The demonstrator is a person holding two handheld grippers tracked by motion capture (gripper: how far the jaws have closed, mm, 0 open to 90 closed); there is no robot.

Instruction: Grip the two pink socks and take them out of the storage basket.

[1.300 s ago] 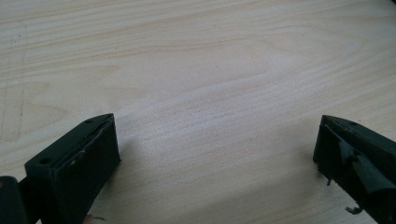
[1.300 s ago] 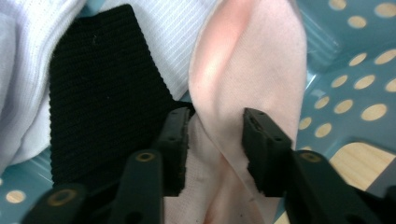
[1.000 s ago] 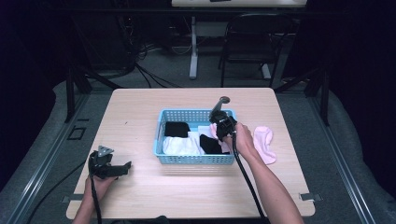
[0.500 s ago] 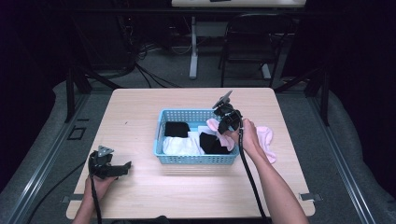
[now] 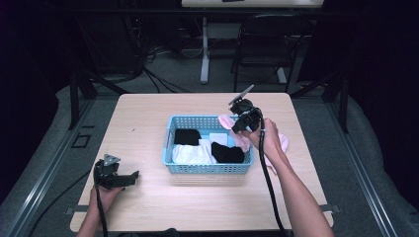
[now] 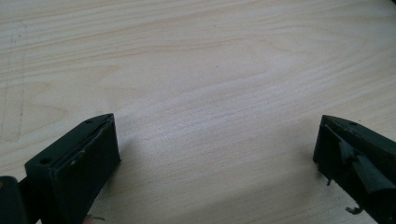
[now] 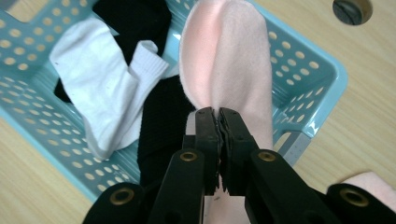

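Right gripper (image 7: 218, 116): fingers pinched tight on a pink sock (image 7: 229, 60), held up over the right end of the blue basket (image 7: 322, 70).
Pink sock: hangs across the basket's right rim, toe inside.
Second pink sock (image 5: 284, 143): on the table (image 5: 148, 113), just right of the basket.
Basket contents: white socks (image 5: 190, 154) and black socks (image 5: 227, 153).
Left gripper (image 5: 129, 176): low over bare table at the near left, fingers spread wide, empty.

A lab or studio recording space; a light wooden table (image 5: 148, 123) stands centre frame on grey floor; cables (image 5: 158, 79) tangle at upper left; a black chair (image 5: 262, 49) sits upper centre amid darkness.
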